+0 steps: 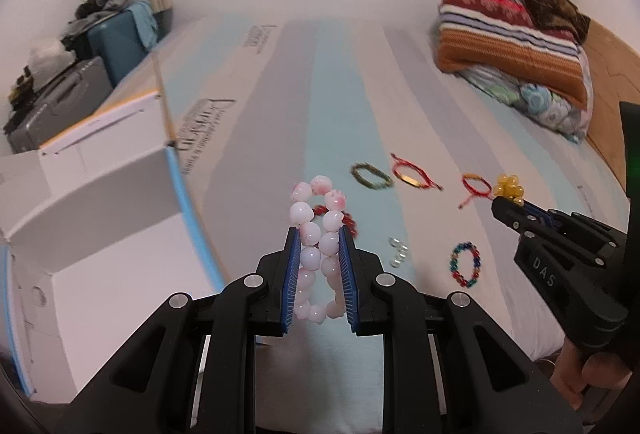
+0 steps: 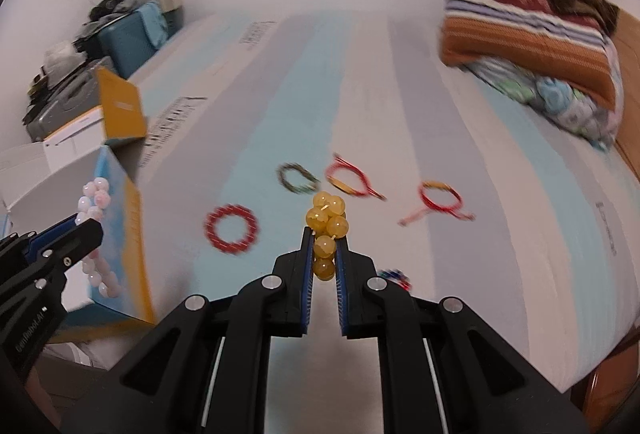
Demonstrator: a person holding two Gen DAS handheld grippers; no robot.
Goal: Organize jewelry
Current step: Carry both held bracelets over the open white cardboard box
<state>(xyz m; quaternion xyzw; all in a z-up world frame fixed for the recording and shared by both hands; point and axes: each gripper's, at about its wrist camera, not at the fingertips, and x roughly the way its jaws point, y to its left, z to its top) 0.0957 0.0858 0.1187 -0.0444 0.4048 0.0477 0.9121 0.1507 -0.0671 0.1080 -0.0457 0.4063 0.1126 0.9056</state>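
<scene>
My left gripper [image 1: 320, 234] is shut on a pink bead bracelet [image 1: 316, 234], held above the striped mattress [image 1: 280, 82]. Seen from the right wrist, that left gripper [image 2: 86, 226] hangs by an open white box [image 2: 44, 170] with the pink bead bracelet [image 2: 96, 194] in it. My right gripper [image 2: 325, 234] is shut on a yellow bead bracelet [image 2: 326, 222]. From the left wrist it shows at the right, the right gripper [image 1: 500, 202] carrying the yellow bead bracelet [image 1: 509, 188]. On the mattress lie a red bead bracelet [image 2: 231, 229], a dark green bracelet [image 2: 298, 177], two red cord bracelets [image 2: 348, 178] [image 2: 440, 199], a multicoloured bracelet [image 1: 465, 264] and a silver piece [image 1: 398, 252].
The open white box [image 1: 100, 194] with blue and orange sides stands at the mattress's left edge. Folded blankets and pillows [image 1: 512, 46] are piled at the far right. Suitcases [image 1: 80, 82] and clutter sit beyond the box on the left. A hand [image 1: 588, 374] holds the right gripper's handle.
</scene>
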